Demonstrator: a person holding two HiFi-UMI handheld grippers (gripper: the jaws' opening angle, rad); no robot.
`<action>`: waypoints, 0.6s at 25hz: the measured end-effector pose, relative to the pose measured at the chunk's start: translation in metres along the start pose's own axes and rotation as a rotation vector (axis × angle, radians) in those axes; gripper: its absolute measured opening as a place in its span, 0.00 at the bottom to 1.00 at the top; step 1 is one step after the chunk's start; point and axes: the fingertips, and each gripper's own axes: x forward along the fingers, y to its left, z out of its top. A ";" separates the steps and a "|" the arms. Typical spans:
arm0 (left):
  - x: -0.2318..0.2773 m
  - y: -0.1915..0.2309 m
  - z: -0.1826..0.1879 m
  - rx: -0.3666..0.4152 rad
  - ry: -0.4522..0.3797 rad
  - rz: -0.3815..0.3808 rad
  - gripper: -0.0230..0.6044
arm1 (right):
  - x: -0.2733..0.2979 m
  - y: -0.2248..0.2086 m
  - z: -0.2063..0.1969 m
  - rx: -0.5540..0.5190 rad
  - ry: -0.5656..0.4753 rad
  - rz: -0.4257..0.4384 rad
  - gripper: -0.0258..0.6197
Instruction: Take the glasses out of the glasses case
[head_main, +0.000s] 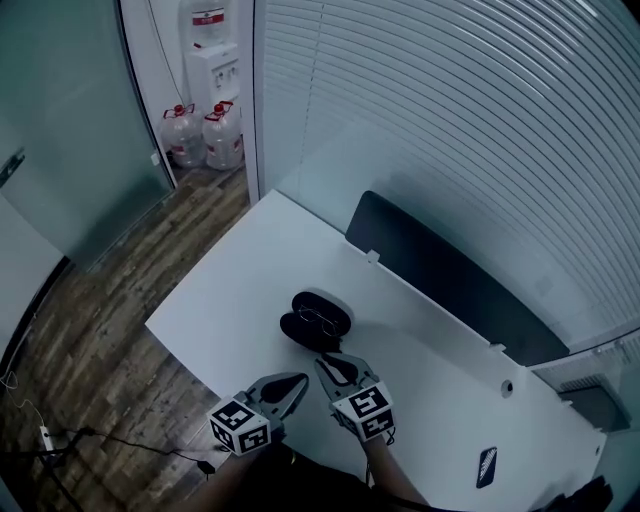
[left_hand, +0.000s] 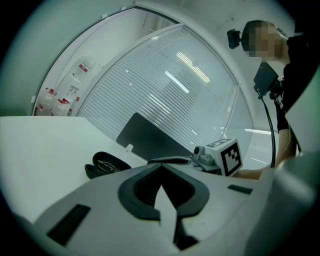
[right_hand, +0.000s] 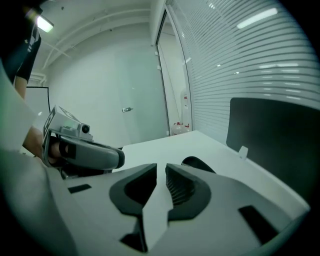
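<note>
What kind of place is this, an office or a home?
Most likely an office room. A long white desk with a dark divider panel stands beside slatted window blinds, and a water dispenser with spare water bottles stands in the corner.

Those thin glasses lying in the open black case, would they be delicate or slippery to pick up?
Probably light and fragile: the glasses look thin-framed, so a hard squeeze might bend them. They seem to lie loose in the open case, so they should lift free. The case may slide on the smooth white table if nudged.
</note>
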 end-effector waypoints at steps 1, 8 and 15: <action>0.002 0.001 -0.001 -0.005 0.002 0.002 0.05 | 0.003 -0.002 -0.003 0.002 0.015 0.003 0.13; 0.020 0.012 -0.012 -0.030 0.025 -0.007 0.05 | 0.024 -0.020 -0.012 -0.018 0.073 0.003 0.19; 0.042 0.027 -0.010 -0.060 0.007 -0.014 0.05 | 0.045 -0.047 -0.017 -0.092 0.154 -0.020 0.22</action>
